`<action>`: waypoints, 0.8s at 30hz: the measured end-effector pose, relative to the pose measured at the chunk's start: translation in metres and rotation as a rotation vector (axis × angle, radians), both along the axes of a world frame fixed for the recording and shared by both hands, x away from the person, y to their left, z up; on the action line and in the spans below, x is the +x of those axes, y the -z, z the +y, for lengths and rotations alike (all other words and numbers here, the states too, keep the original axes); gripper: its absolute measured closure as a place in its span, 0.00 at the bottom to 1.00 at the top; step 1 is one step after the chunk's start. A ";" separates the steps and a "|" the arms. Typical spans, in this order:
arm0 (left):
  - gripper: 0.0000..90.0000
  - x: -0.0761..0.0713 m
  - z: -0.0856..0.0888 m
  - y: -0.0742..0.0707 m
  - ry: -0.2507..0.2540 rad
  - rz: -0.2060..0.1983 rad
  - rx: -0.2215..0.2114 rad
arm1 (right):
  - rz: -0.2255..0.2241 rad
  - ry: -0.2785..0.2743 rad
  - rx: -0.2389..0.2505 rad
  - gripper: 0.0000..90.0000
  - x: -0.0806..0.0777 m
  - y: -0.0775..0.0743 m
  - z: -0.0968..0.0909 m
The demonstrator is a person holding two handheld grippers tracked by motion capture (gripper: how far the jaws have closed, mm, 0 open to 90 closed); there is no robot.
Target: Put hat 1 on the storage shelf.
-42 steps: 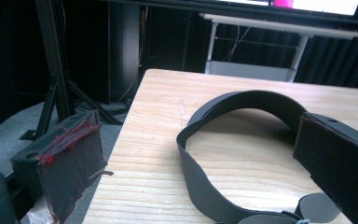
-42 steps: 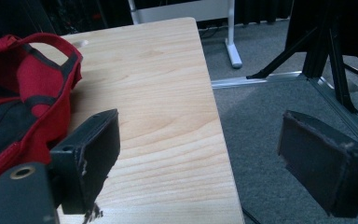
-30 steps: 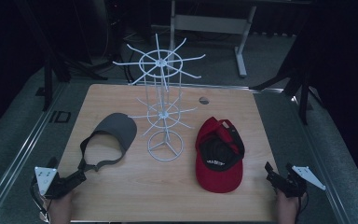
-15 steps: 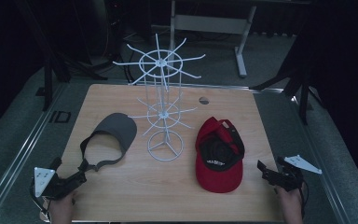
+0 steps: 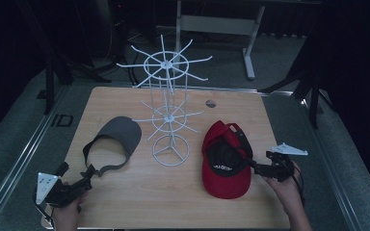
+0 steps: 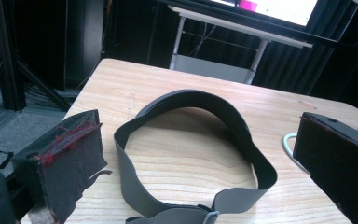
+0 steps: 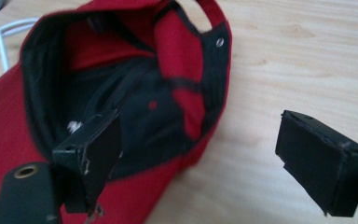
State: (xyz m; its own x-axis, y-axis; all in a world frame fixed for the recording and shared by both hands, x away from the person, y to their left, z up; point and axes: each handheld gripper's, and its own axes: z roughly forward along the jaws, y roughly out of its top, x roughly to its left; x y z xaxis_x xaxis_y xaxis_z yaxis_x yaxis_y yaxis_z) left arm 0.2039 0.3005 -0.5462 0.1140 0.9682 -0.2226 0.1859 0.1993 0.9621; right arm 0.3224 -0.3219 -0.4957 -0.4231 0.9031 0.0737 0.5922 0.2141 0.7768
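Gripper, right (image 5: 260, 166), jaws apart at red cap (image 5: 225, 163) rim.

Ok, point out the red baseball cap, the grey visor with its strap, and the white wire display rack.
red baseball cap (image 5: 224, 180): high view, on its red brim.
grey visor (image 5: 120, 134): high view, on its flat grey peak.
white wire display rack (image 5: 170, 151): high view, on its round base ring.
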 end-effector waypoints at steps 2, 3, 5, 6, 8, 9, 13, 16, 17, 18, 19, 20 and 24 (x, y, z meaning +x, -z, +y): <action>0.02 0.001 0.000 0.001 0.005 0.003 -0.003 | 0.007 -0.011 -0.030 0.17 0.012 0.000 0.006; 0.02 0.001 0.000 0.001 0.005 0.010 -0.002 | 0.008 -0.015 -0.042 0.20 0.016 0.001 0.007; 0.02 0.002 -0.001 0.001 0.024 0.042 0.005 | 0.030 -0.035 -0.060 0.25 0.027 0.002 0.011; 0.02 0.003 -0.002 0.000 0.030 0.055 0.010 | 0.037 -0.040 -0.073 0.25 0.033 0.003 0.013; 0.02 0.004 -0.004 0.000 0.038 0.061 0.025 | 0.057 -0.047 -0.085 0.25 0.044 0.004 0.016; 0.02 0.004 -0.005 0.000 0.039 0.063 0.028 | 0.065 -0.046 -0.084 0.27 0.048 0.005 0.018; 0.02 0.004 -0.007 0.000 0.050 0.057 0.042 | 0.100 -0.038 -0.107 0.27 0.068 0.010 0.023; 0.02 0.004 -0.007 0.000 0.050 0.059 0.046 | 0.118 -0.040 -0.101 0.24 0.077 0.014 0.027; 0.02 0.004 -0.006 0.000 0.050 0.061 0.045 | 0.127 -0.040 -0.100 0.22 0.080 0.016 0.028; 0.02 0.004 -0.006 0.000 0.050 0.062 0.044 | 0.136 -0.043 -0.104 0.22 0.083 0.019 0.030; 0.02 0.004 -0.006 0.001 0.049 0.062 0.044 | 0.143 -0.042 -0.112 0.22 0.086 0.022 0.032; 0.02 0.005 -0.006 0.001 0.050 0.062 0.043 | 0.151 -0.034 -0.124 0.20 0.088 0.025 0.034; 0.02 0.005 -0.006 0.001 0.045 0.059 0.045 | 0.160 -0.037 -0.148 0.21 0.093 0.034 0.045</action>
State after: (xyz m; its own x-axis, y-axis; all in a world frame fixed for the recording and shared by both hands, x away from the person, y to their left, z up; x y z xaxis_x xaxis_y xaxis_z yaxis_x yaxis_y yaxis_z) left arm 0.2087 0.2949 -0.5472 0.1451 0.9717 -0.1866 0.2504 0.1464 0.9570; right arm 0.4153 -0.2773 -0.5301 -0.4501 0.8929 0.0106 0.6951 0.3429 0.6318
